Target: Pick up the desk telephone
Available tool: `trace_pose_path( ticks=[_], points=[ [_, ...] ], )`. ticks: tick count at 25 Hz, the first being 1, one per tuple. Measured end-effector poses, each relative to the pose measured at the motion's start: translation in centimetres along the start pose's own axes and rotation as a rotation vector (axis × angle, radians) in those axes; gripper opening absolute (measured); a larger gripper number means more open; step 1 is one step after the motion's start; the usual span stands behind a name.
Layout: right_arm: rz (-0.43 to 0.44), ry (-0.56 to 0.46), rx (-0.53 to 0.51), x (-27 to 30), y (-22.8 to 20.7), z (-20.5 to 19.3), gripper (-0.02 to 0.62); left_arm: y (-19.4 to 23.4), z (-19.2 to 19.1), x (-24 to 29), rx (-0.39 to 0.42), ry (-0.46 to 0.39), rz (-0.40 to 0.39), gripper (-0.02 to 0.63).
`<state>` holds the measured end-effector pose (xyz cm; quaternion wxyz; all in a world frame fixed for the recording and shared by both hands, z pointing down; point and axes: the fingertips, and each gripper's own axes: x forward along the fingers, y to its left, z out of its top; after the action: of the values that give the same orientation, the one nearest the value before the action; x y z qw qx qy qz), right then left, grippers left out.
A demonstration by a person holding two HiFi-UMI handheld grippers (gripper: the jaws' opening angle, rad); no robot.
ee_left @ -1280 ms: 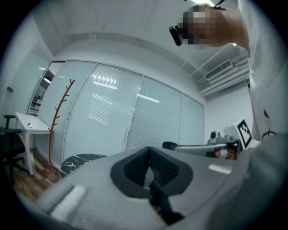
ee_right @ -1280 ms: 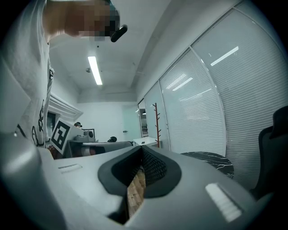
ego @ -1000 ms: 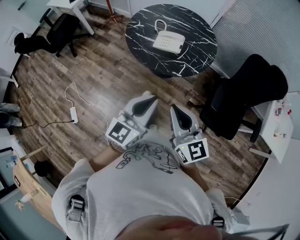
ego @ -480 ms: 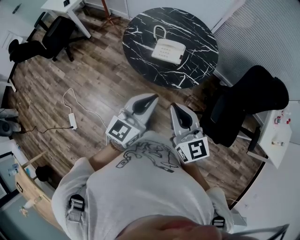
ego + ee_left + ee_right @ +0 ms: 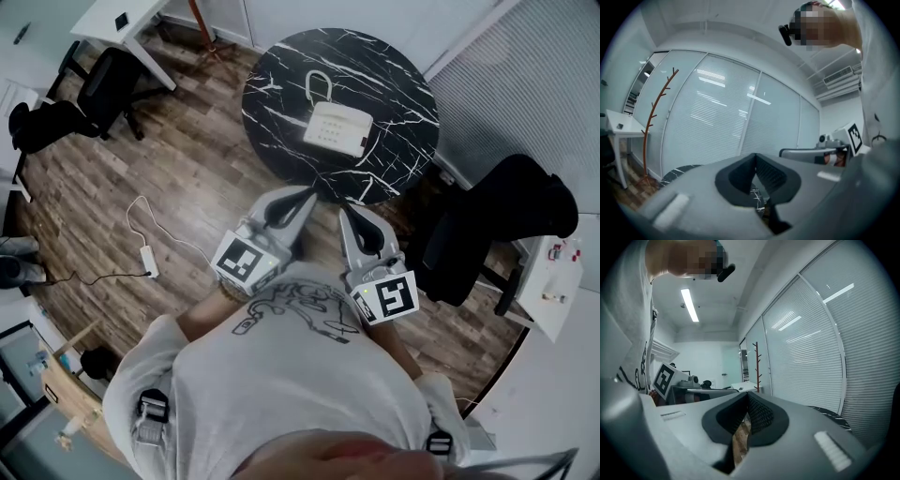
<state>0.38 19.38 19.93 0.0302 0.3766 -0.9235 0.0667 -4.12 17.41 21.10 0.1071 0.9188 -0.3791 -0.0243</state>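
The white desk telephone (image 5: 333, 127) lies with its handset on the cradle on the round black marble table (image 5: 281, 75), in the upper middle of the head view. My left gripper (image 5: 309, 194) is held level in front of the person's chest, shut and empty, its tip just short of the table's near edge. Beside it my right gripper (image 5: 345, 214) is also shut with nothing in it. In the left gripper view the closed left gripper (image 5: 755, 157) points over the table (image 5: 679, 171); the phone is hidden there. The right gripper view shows the closed right gripper (image 5: 748, 397).
A black office chair (image 5: 497, 225) stands close on the right, next to a white side table (image 5: 553, 272). Another black chair (image 5: 94, 89) and a white desk (image 5: 112, 19) are at the upper left. A cable with a power strip (image 5: 150, 267) lies on the wooden floor. A coat stand (image 5: 656, 117) stands by the blinds.
The table and telephone have come nearer to both grippers as the person walked toward them. Both grippers stayed shut and kept their pose.
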Motion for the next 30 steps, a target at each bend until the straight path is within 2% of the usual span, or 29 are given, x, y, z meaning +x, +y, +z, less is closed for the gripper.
trace_pose_path(
  ticks=[6, 10, 17, 30],
  points=[
    [-0.03, 0.003, -0.01, 4.6, -3.2, 1.1, 0.006, 4.2, 1.4, 3.5, -0.022, -0.01, -0.032, 0.0],
    [-0.048, 0.001, -0.008, 7.0, -5.3, 1.5, 0.006, 6.4, 1.9, 5.7, -0.022, 0.013, -0.054, 0.0],
    [-0.06, 0.007, -0.002, 10.4, -7.3, 1.8, 0.006, 9.8, 2.4, 7.5, -0.017, 0.011, -0.064, 0.0],
    [-0.039, 0.049, 0.016, 12.6, -10.1, 0.8, 0.006, 12.2, 1.5, 10.1, -0.055, 0.029, -0.039, 0.0]
  ],
)
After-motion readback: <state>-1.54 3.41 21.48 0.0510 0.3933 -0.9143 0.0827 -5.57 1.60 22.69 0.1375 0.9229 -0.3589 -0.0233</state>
